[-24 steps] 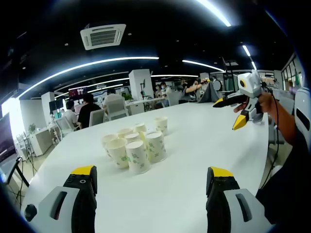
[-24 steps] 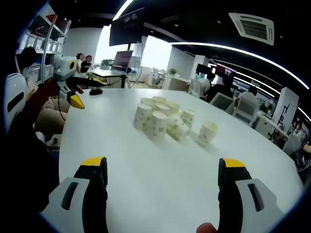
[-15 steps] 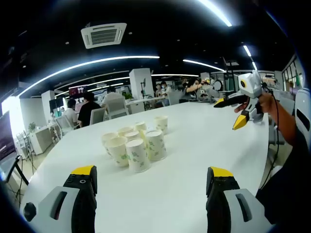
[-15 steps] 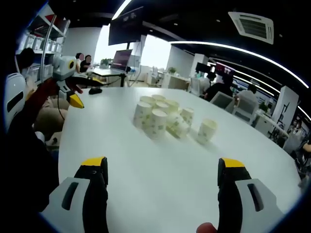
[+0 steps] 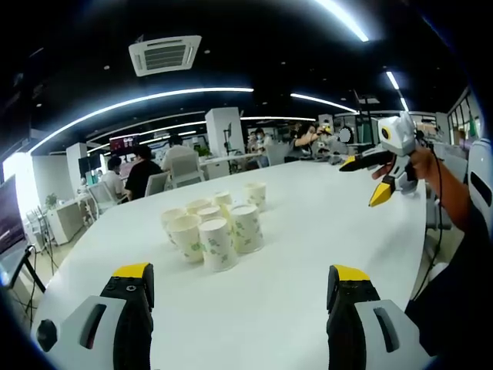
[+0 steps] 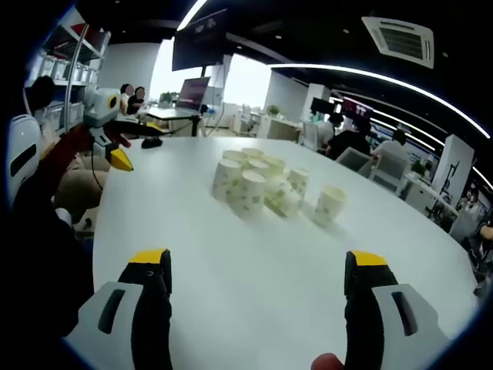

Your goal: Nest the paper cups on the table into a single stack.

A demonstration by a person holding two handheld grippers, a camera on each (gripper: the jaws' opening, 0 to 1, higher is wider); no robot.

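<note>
White green-printed paper cups (image 5: 209,231) clustered upright on white worktop (image 5: 308,254), one cup (image 6: 329,206) apart. Left gripper (image 5: 240,287) and right gripper (image 6: 260,274) both agape, empty.

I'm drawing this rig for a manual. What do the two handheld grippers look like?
The left gripper and the right gripper match: two chunky fingers each, light grey shells with dark slots, black inner faces and yellow tips. From the side, in the left gripper view, the right gripper has a white-grey body with a round yellow-ringed part, and a thin dark cable runs down past the hand holding it.
</note>
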